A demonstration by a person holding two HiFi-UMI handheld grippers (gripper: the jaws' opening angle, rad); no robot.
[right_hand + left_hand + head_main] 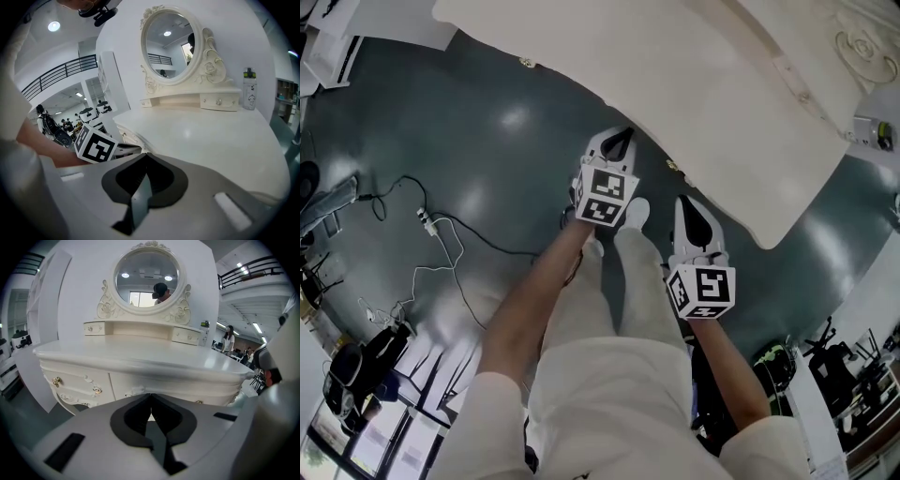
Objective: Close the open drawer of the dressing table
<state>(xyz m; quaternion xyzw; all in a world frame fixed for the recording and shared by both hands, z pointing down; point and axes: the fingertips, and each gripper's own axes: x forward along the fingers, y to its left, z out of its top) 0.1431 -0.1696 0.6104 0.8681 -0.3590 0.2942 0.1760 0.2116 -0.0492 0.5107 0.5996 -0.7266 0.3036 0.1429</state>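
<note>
The white dressing table [722, 103] fills the upper right of the head view, and its top hides the drawer fronts there. In the left gripper view its front drawers [77, 385] carry gold knobs and look flush; I cannot tell which one stands open. An oval mirror [146, 277] rises at the back. My left gripper [627, 133] is shut and empty, tips just short of the table's front edge. Lower and to the right, my right gripper [682, 202] is also shut and empty, close under the table's edge. The left gripper's marker cube [96, 145] shows in the right gripper view.
A small bottle [249, 89] stands on the table's back right. Two little upper drawers [187, 335] flank the mirror. Cables and a power strip [431, 227] lie on the grey floor at left. The person's legs and shoe [634, 212] are between the grippers. People stand far behind [229, 338].
</note>
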